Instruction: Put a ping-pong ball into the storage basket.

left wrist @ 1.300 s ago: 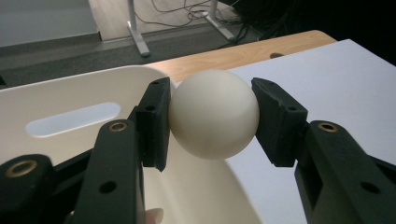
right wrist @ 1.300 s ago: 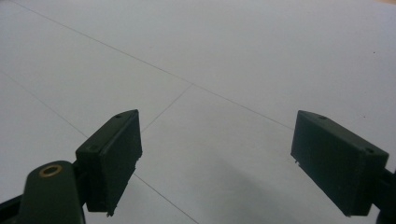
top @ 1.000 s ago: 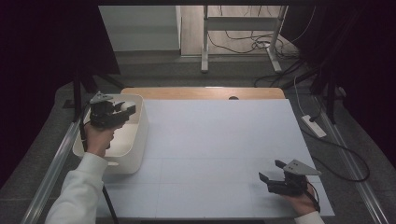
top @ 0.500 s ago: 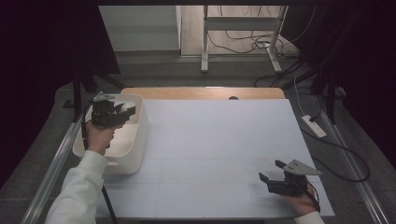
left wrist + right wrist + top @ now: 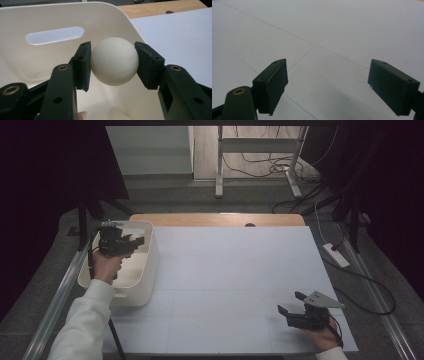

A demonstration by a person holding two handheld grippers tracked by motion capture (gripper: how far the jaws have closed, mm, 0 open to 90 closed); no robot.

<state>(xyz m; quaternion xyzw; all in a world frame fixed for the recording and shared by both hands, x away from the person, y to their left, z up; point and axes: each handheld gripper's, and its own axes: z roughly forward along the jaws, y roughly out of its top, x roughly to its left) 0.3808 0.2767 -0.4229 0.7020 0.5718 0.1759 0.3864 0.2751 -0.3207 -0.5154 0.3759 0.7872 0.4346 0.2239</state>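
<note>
A cream ball [image 5: 114, 61] sits between the two black pads of my left gripper [image 5: 113, 63], which is shut on it. That gripper [image 5: 134, 241] hovers over the white plastic bin [image 5: 150, 265] at the table's left edge, and the ball shows as a pale spot at its tip. Below the held ball, another pale ball [image 5: 117, 115] lies on the bin's floor. My right gripper [image 5: 291, 304] rests low at the table's front right, its jaws wide apart with nothing between them [image 5: 328, 87].
The bin wall has an oval handle slot [image 5: 54, 35]. A white sheet [image 5: 235, 280] with faint fold lines covers the table; a wooden strip [image 5: 215, 219] shows at its far edge. Cables and a power strip [image 5: 336, 255] lie on the floor to the right.
The left hand has shifted slightly over the bin with the ball still gripped. The right gripper has not moved.
</note>
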